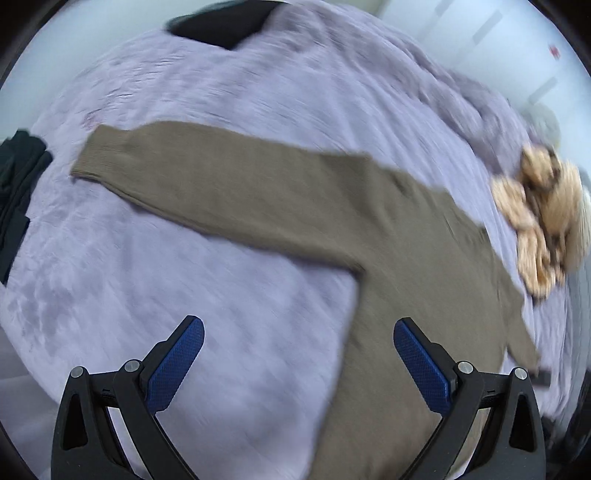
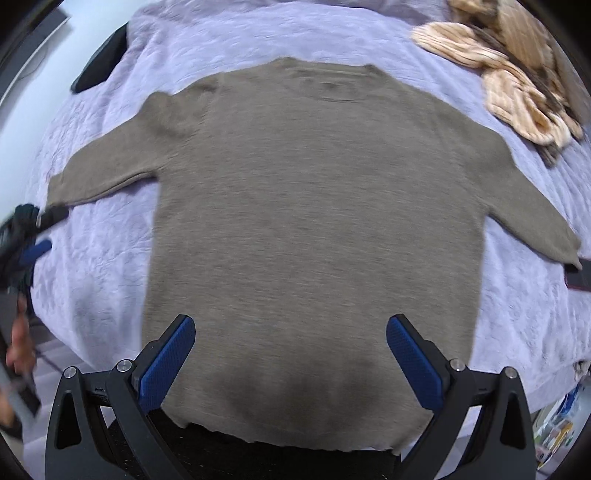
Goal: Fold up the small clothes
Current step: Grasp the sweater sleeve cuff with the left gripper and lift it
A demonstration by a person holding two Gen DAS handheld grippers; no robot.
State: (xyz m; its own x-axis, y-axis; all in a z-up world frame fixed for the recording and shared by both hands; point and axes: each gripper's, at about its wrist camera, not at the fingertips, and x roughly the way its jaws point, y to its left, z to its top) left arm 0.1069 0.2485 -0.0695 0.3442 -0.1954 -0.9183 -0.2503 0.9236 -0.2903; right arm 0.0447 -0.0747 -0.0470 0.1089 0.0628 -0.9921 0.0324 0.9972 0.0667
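An olive-brown knit sweater (image 2: 314, 221) lies flat on a lavender bedspread (image 2: 96, 280), both sleeves spread out. In the left wrist view its left sleeve (image 1: 207, 177) stretches to the left and the body (image 1: 413, 280) runs down to the right. My left gripper (image 1: 297, 328) is open and empty, hovering above the bedspread beside the sweater's side edge. My right gripper (image 2: 290, 325) is open and empty above the sweater's lower part near the hem. The left gripper also shows at the left edge of the right wrist view (image 2: 26, 236).
A tan striped garment (image 2: 517, 77) lies bunched at the far right; it also shows in the left wrist view (image 1: 543, 218). Dark clothes (image 1: 18, 192) lie at the left edge and a black item (image 1: 221, 22) at the far end. A dark flat object (image 2: 580, 277) lies by the right sleeve cuff.
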